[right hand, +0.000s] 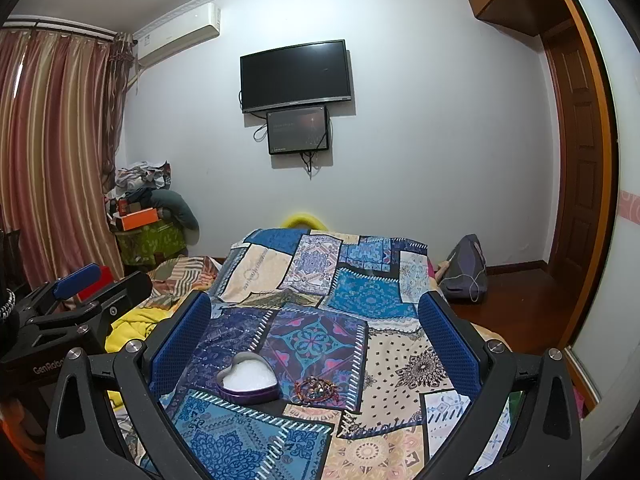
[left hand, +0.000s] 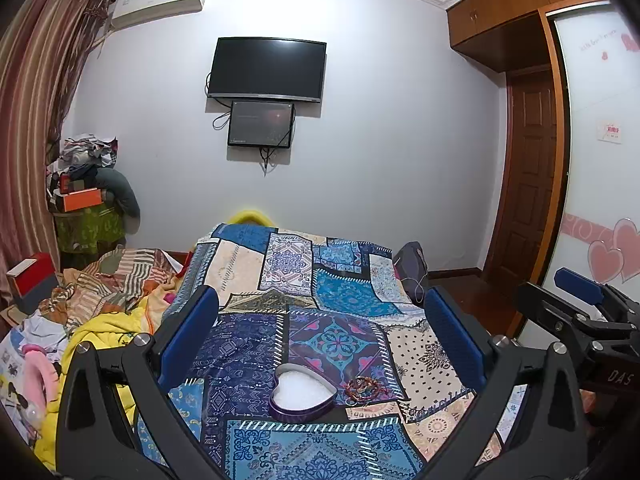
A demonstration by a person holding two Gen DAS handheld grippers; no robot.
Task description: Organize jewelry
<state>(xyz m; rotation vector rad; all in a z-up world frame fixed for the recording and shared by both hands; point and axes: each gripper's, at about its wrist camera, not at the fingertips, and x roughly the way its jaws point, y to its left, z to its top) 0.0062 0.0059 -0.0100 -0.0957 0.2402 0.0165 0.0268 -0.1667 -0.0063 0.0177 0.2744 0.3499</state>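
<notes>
**Left wrist view: jewelry not yet in the box**

Nothing looks sorted so far. On the patchwork bedspread sits an open heart-shaped box with a bare white lining, and just beside it, on its right, lies a tangled pile of beaded bracelets, outside the box. The left gripper hangs above them with its jaws spread wide, holding nothing. The right gripper is likewise spread and empty. By my reckoning, the whole job of moving the bracelets into the box remains.
</notes>
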